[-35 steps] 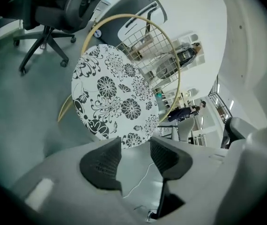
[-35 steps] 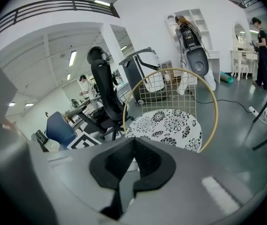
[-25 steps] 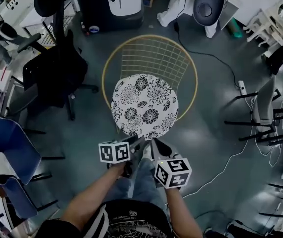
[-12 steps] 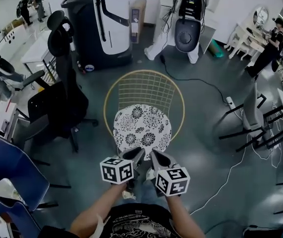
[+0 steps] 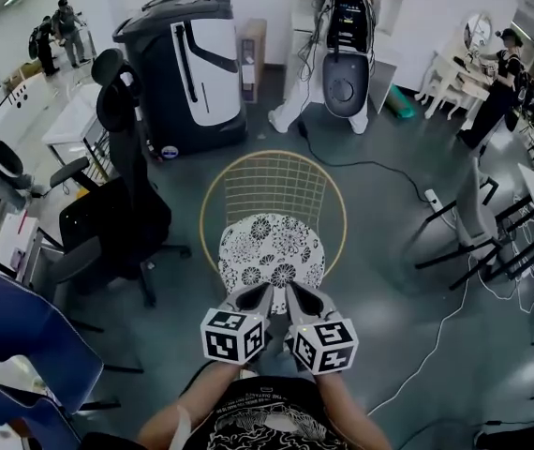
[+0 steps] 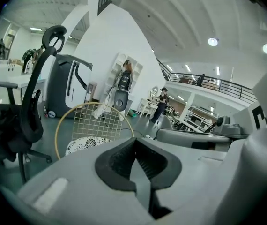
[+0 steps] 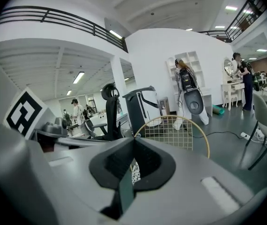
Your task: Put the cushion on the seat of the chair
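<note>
Grippers lifting away from cushion [image 5: 272,262] since earlier frame; I'm seeing left gripper [image 5: 254,295] and right gripper [image 5: 297,296] jaws closed together, gripping nothing. Cushion lying on chair [image 5: 276,186] seat, just far of tips.

No words, numbers or brand names can be read. Only black-and-white square code patterns are borne by the marker cubes [image 5: 232,334] of the left gripper [image 5: 263,294] and the right gripper [image 5: 294,294]. The print on the person's black shirt [image 5: 256,416] is too blurred to be read.
</note>
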The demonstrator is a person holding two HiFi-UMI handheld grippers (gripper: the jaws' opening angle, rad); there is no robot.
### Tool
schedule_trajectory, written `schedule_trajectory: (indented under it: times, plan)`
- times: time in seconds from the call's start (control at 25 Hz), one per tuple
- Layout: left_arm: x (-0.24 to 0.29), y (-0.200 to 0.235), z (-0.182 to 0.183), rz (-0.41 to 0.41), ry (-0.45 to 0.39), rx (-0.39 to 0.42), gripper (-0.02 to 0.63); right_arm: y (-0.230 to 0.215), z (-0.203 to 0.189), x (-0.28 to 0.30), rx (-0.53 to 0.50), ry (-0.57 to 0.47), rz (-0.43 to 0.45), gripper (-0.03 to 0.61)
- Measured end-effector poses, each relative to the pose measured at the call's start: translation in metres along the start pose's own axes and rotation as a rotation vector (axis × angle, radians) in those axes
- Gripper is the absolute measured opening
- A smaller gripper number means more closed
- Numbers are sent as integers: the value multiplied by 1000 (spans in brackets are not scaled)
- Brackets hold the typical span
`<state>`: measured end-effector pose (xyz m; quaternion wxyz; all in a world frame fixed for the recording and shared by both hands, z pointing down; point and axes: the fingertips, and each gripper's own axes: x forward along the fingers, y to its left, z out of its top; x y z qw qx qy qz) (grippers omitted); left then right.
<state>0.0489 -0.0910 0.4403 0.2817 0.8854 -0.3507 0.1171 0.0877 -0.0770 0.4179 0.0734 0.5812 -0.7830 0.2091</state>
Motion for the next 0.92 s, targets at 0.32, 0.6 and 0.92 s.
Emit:
schedule_trajectory:
  times: [0.32, 0.6, 0.92]
  plan:
    - [-1, 3, 7, 54, -17, 50, -6, 1, 5, 2, -10, -16, 12, -2]
    - [-1, 5, 6, 72, -19, 53, -6, 2, 3, 3, -16, -2, 23, -3]
    - [-2, 3, 2, 73, -12, 63, -6, 3, -3, 3, -13, 11, 29, -2]
